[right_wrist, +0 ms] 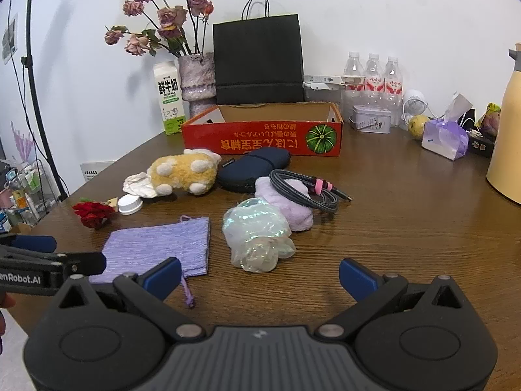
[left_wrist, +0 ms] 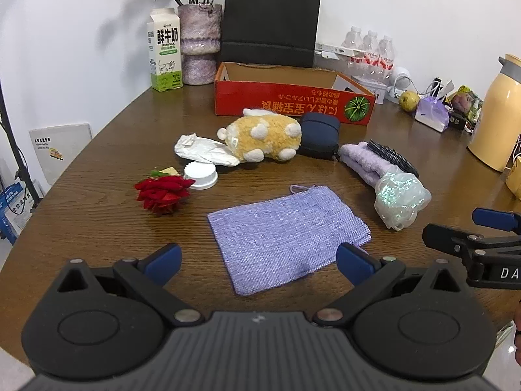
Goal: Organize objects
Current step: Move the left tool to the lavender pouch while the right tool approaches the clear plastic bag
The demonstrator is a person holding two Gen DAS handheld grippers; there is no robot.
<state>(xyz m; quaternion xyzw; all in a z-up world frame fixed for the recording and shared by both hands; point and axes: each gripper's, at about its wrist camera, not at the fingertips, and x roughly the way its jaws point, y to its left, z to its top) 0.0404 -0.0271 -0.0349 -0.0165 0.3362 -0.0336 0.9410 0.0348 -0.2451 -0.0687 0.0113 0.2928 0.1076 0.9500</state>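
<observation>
Fingers of the left gripper point(left_wrist: 259, 262) stand wide apart and empty above the near edge of the dark wooden table point(left_wrist: 97, 176), with a flat lilac woven drawstring pouch point(left_wrist: 286, 234) lying between and just beyond the blue pads; the right gripper point(right_wrist: 260, 275) is likewise spread wide and holds nothing, its tips framing a crumpled iridescent translucent mesh ball point(right_wrist: 257, 238) at 12 o'clock. From the left wrist view, a red fabric rose point(left_wrist: 162, 192) lies at 10 o'clock of the pouch, with a white ridged plastic cap point(left_wrist: 200, 176) just beside it. Further back, at 12 o'clock, a yellow plush toy with white spots point(left_wrist: 263, 141) lies touching a crumpled white cloth point(left_wrist: 202, 151) on one side and a dark navy zip case point(left_wrist: 319, 138) on the other. At 2 o'clock of the pouch a fluffy lilac cloth point(left_wrist: 361, 163) carries a coiled grey braided cable point(right_wrist: 302, 189), and the mesh ball rests against the cloth's near end. Behind these stands a shallow red cardboard box with a green pumpkin print point(left_wrist: 293, 104); the part of its brown interior that shows holds nothing. Behind the box are a black paper bag point(left_wrist: 270, 22), a milk carton point(left_wrist: 164, 52) and a mottled purple vase point(left_wrist: 198, 44) holding dried roses point(right_wrist: 156, 16).
</observation>
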